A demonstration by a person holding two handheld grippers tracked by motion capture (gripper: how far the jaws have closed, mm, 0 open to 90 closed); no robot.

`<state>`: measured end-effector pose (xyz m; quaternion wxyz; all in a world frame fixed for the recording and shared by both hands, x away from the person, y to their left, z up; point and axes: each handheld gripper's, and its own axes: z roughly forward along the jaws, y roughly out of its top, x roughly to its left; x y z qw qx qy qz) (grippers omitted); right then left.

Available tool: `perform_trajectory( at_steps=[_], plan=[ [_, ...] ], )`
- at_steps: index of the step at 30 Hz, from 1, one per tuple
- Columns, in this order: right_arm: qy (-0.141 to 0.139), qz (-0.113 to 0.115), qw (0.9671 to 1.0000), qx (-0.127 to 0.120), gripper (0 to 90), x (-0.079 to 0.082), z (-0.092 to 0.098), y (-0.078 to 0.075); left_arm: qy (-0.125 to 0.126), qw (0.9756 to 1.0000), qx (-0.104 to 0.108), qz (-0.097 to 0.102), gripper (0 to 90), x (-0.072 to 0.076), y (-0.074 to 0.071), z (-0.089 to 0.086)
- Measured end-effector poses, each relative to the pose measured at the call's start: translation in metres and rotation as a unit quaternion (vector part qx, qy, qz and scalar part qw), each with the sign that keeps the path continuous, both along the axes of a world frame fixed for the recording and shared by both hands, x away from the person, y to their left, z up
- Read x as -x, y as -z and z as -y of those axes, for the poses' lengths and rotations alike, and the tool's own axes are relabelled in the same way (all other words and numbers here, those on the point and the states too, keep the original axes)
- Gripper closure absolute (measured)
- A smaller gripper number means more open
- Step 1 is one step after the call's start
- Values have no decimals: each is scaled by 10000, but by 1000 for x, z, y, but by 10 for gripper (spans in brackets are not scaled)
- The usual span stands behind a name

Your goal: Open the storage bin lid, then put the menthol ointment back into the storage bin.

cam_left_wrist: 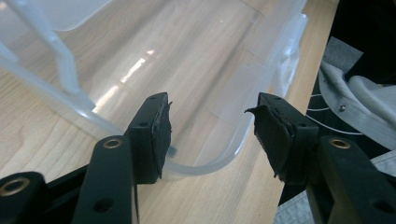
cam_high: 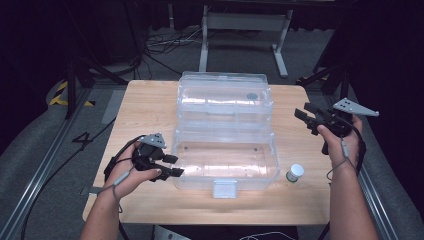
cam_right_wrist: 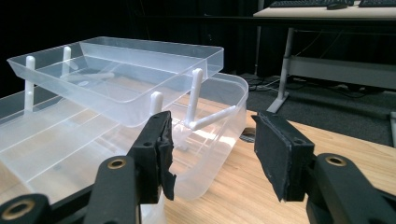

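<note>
- Left gripper (cam_high: 169,165): we found it with jaws spread and nothing between them, just beside the left wall of the clear plastic box (cam_high: 225,170); in the left gripper view its pads (cam_left_wrist: 161,135) framed the box's rounded near corner (cam_left_wrist: 205,165) without touching.
- Right gripper (cam_high: 306,118): jaws likewise apart and empty, held well off the box's right side, level with the raised lid (cam_high: 224,97).
- Clear plastic box: it sat open at the middle of the table (cam_high: 150,100), lid folded back behind the base, a lift-out tray (cam_right_wrist: 116,79) propped above on thin white struts (cam_right_wrist: 196,95).
- Handling, as we judged it: light, thin-walled, somewhat flexible, glossy and likely slippery under the pads; struts and hinge looked the fragile parts. We rated the stiff rolled rim at a corner or the lid's edge the best holds.
- Front latch tab (cam_high: 224,189): at the box's near edge.
- Small white-capped bottle (cam_high: 295,173): just right of the box's near right corner.
</note>
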<state>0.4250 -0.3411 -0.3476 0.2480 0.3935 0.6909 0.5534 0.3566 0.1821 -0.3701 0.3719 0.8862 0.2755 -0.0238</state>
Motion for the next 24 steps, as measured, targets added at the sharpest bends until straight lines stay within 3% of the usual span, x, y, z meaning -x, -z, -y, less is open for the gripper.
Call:
perform_trajectory(
  at_steps=[9,15,22,24],
  plan=[
    [-25,-90,9997,225,472,7,15,-4,-81,9999,-111,4,446,-3,-2,1],
    [-107,-162,9996,198,471,15,14,-7,-175,9997,31,142,446,-3,-10,-5],
    [-167,-266,9980,541,511,25,15,-13,-365,9989,136,245,445,-5,-18,-16],
    [-232,-298,9981,488,511,28,17,-14,-474,9983,160,290,444,-5,-20,-20]
  ],
)
